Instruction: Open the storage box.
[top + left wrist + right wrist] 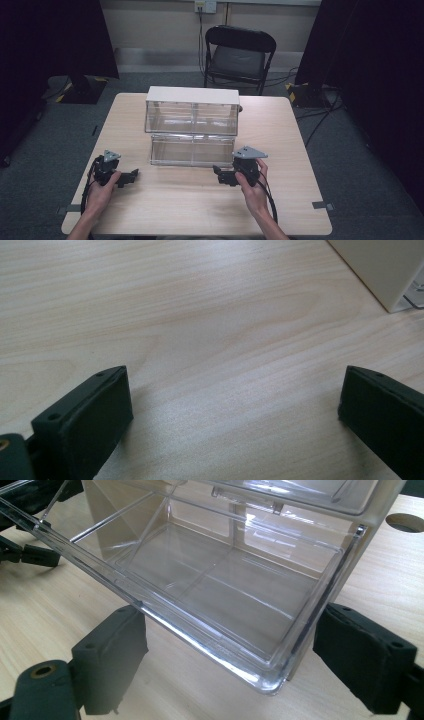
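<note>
Drawer (215,595) stands pulled out of the cabinet (192,95); right gripper (227,650) jaws spread wide at its front corner, left gripper (235,415) jaws released over bare table (200,315)

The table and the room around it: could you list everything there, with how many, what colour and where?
Drawer cabinet: one, clear plastic with a pale top and sides, at the middle of the table toward the far edge.
Lower drawer: one, clear and with nothing in it, pulled out toward the person.
Table: one, light wood.
Hole: one, round, in the tabletop beside the cabinet.
Folding chair: one, black, beyond the table.
Curtains: dark, at both sides of the room.
Wall socket: one, pale, on the back wall, with cables on the grey floor.
Left gripper: one, black, open, over bare wood.
Right gripper: one, black, open, its jaws either side of the drawer's corner.
</note>
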Available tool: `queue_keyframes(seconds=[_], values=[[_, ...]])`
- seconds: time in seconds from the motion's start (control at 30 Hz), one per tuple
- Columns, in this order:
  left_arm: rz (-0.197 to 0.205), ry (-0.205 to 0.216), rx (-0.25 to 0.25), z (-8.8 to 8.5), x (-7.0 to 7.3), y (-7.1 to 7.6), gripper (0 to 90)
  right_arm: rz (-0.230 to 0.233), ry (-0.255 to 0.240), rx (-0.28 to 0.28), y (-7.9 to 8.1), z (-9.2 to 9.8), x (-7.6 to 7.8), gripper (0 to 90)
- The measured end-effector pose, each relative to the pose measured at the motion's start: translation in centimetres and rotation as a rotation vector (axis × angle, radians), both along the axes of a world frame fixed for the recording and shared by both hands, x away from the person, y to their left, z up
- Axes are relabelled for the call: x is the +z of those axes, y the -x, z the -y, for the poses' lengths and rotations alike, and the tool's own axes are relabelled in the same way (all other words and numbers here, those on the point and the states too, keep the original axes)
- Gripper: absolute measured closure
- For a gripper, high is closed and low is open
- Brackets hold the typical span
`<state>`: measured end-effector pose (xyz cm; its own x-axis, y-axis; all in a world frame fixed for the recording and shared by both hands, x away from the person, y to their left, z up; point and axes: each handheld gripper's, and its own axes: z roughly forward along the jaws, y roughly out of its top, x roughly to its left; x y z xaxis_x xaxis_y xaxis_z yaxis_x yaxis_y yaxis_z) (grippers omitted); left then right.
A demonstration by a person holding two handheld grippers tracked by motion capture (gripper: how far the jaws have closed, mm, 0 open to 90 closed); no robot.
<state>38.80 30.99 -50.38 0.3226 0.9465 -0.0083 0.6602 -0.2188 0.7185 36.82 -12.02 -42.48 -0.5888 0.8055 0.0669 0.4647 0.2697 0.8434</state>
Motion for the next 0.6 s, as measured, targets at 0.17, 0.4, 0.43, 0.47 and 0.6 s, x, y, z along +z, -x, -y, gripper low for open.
queue_keyframes(seconds=[0.17, 0.4, 0.43, 0.47, 0.6], values=[[0.000, 0.001, 0.000, 0.01, 0.00, 0.00, 0.3, 0.007, -0.002, 0.003, -0.09, -0.06, 0.16, 13.4], [0.000, 0.001, 0.001, 0.01, 0.00, 0.00, 0.3, 0.012, 0.003, 0.004, -0.53, -0.50, 0.37, 13.4], [-0.001, -0.001, -0.001, -0.01, 0.01, 0.01, 0.3, 0.012, 0.001, 0.004, -0.57, -0.50, 0.39, 13.4], [-0.001, 0.000, 0.000, 0.00, 0.00, 0.01, 0.3, 0.014, -0.002, 0.004, -0.63, -0.51, 0.39, 13.5], [0.000, 0.001, 0.000, 0.01, 0.00, 0.00, 0.3, 0.014, 0.000, 0.003, -0.72, -0.62, 0.44, 13.4]])
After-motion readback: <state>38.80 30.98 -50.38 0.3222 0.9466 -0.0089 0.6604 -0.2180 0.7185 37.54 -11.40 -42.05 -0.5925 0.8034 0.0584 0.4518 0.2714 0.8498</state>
